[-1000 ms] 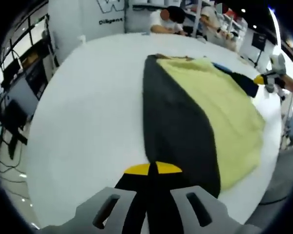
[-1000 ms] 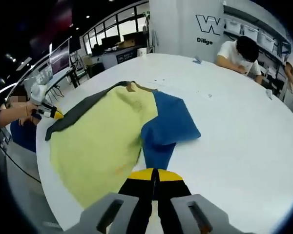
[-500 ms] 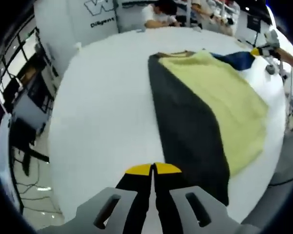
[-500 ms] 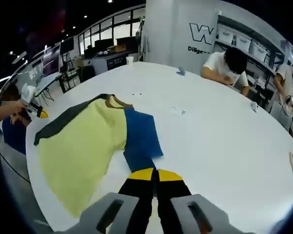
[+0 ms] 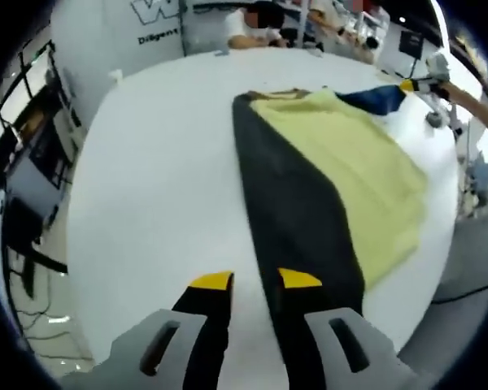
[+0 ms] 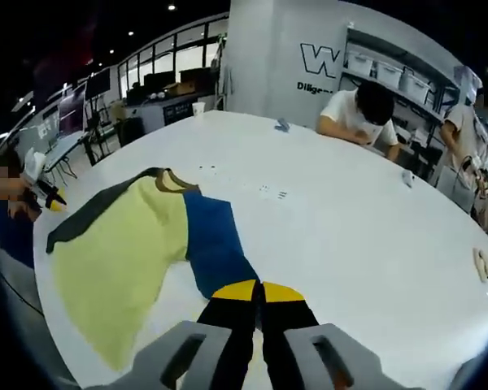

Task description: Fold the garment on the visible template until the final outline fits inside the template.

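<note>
Left gripper (image 5: 253, 280) newly parted beside garment (image 5: 325, 175); seated person (image 6: 359, 114) beyond.

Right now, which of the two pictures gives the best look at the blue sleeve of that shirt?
The right gripper view. There the blue sleeve lies flat and near, running from the collar down to the right gripper, whose jaws are shut on it. In the left gripper view the blue sleeve is a small, distant patch past the yellow panel.
</note>
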Action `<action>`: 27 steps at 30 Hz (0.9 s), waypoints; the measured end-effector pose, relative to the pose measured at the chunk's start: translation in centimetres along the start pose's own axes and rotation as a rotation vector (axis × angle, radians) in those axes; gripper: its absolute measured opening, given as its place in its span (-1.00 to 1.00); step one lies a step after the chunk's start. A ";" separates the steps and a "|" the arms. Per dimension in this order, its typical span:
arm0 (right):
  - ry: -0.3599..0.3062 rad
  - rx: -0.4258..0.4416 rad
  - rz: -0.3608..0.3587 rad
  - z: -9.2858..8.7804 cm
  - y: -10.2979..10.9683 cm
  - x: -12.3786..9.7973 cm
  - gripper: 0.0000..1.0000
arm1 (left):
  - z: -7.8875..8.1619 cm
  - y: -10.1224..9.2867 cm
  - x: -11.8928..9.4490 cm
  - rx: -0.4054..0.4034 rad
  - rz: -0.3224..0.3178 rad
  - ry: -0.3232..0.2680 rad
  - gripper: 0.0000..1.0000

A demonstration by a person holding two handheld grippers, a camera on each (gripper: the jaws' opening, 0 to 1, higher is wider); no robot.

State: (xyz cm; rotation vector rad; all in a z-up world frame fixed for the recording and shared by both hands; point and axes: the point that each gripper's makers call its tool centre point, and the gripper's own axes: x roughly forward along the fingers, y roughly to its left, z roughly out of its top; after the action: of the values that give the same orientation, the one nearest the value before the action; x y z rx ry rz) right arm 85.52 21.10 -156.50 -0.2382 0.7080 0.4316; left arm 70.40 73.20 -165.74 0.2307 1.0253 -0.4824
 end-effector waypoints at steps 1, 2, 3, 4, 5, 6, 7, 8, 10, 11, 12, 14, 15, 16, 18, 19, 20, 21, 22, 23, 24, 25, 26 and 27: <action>-0.005 0.005 -0.006 0.2 -0.2 0.0 -1.00 | -0.3 -0.4 0.1 0.003 -0.012 0.011 -0.43; -0.010 0.009 -0.011 0.3 -0.4 0.0 -1.00 | -0.6 -0.8 0.1 0.003 -0.024 0.018 -0.41; -0.015 0.014 -0.016 0.4 -0.6 0.1 -1.00 | -1.0 -1.3 0.2 0.001 -0.042 0.031 -0.36; -0.019 0.019 -0.020 0.5 -0.9 0.2 -1.00 | -1.3 -1.8 0.2 -0.002 -0.061 0.044 -0.31; -0.028 0.041 -0.025 0.6 -1.1 0.5 -1.00 | -2.2 -2.1 0.4 0.032 -0.074 0.081 -0.27; -0.028 0.043 -0.023 0.6 -1.0 0.5 -1.00 | -2.7 -2.1 0.5 0.054 -0.066 0.102 -0.24; -0.028 0.045 -0.020 0.6 -0.9 0.5 -1.00 | -3.2 -2.0 0.7 0.076 -0.058 0.124 -0.24; -0.030 0.050 -0.020 0.6 -0.7 0.6 -1.00 | -3.3 -2.0 0.7 0.076 -0.058 0.125 -0.25; -0.033 0.050 -0.021 0.6 -0.6 0.7 -1.00 | -3.6 -1.9 0.7 0.079 -0.058 0.137 -0.29; -0.038 0.054 -0.022 0.7 -0.7 0.8 -1.00 | -4.3 -2.0 0.4 0.079 -0.049 0.167 -0.32; -0.041 0.056 -0.023 0.8 -0.7 0.8 -1.00 | -4.2 -2.0 0.4 0.083 -0.048 0.161 -0.34; -0.049 0.052 -0.021 1.1 -0.7 0.8 -1.00 | -4.6 -2.1 0.2 0.065 -0.057 0.179 -0.40; -0.051 0.050 -0.021 1.1 -0.7 0.8 -1.00 | -4.7 -2.2 0.1 0.062 -0.063 0.184 -0.42; -0.053 0.049 -0.022 1.3 -0.8 0.8 -1.00 | -4.7 -2.1 0.1 0.063 -0.061 0.180 -0.45; -0.058 0.047 -0.024 1.4 -0.8 0.9 -1.00 | -4.7 -1.6 0.2 0.074 -0.029 0.166 -0.61; -0.061 0.050 -0.024 1.4 -0.7 0.9 -1.00 | -4.8 -1.4 0.2 0.084 -0.012 0.168 -0.66; -0.094 0.070 -0.014 1.9 -0.5 1.1 -1.00 | -4.7 -1.7 0.2 0.079 -0.024 0.165 -0.72; -0.120 0.085 0.005 2.2 0.0 1.1 -1.00 | -4.9 -2.3 0.1 0.068 -0.038 0.169 -0.79; -0.114 0.080 0.002 2.1 0.1 1.1 -1.00 | -4.9 -2.7 0.1 0.058 -0.056 0.169 -0.88; -0.111 0.068 -0.002 2.1 0.2 1.2 -1.00 | -4.9 -3.0 0.1 0.048 -0.063 0.170 -0.88; -0.104 0.054 -0.010 2.0 0.2 1.2 -1.00 | -4.9 -2.8 0.1 0.050 -0.054 0.171 -0.88; -0.103 0.053 -0.011 2.0 0.1 1.2 -1.00 | -4.9 -2.7 0.1 0.049 -0.047 0.174 -0.88; -0.103 0.054 -0.012 2.1 0.5 1.2 -1.00 | -4.9 -2.4 -0.1 0.034 -0.043 0.185 -0.89; -0.103 0.054 -0.012 2.1 0.5 1.2 -1.00 | -4.9 -2.3 -0.2 0.028 -0.042 0.186 -0.89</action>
State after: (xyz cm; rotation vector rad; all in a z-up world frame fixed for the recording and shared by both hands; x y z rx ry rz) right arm 87.30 22.68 -155.73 -0.1678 0.6158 0.4094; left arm 65.47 73.19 -168.00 0.2831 1.2069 -0.5209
